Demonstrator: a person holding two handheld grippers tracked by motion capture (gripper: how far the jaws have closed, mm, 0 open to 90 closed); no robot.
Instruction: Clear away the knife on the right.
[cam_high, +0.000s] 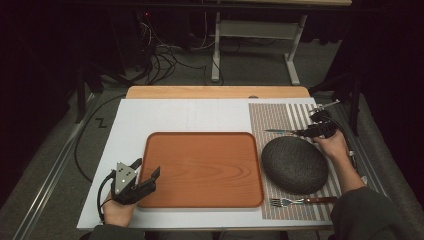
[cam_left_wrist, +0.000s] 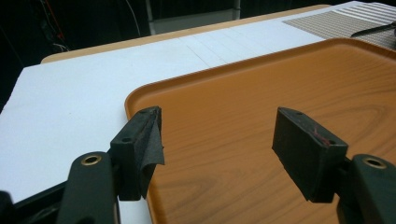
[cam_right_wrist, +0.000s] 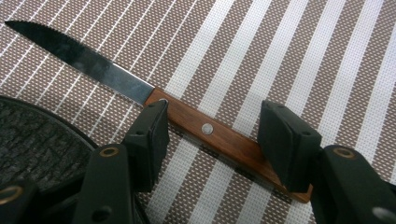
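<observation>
A steak knife (cam_right_wrist: 140, 88) with a serrated blade and a wooden handle (cam_right_wrist: 219, 137) lies on the striped placemat (cam_right_wrist: 280, 56). My right gripper (cam_right_wrist: 212, 135) is open and straddles the handle, one jaw on each side. In the high view the right gripper (cam_high: 314, 130) sits at the mat's far right, with the knife blade (cam_high: 276, 131) pointing left. My left gripper (cam_left_wrist: 219, 140) is open over the near left corner of the orange wooden tray (cam_left_wrist: 261, 88), holding nothing. From above, the left gripper (cam_high: 146, 175) is at the tray's (cam_high: 200, 150) left edge.
A dark round upturned plate or bowl (cam_high: 295, 164) rests on the placemat (cam_high: 280, 112) right of the tray. A fork (cam_high: 300, 201) with a wooden handle lies at the mat's near edge. A white board (cam_high: 175, 115) covers the table; floor cables lie beyond.
</observation>
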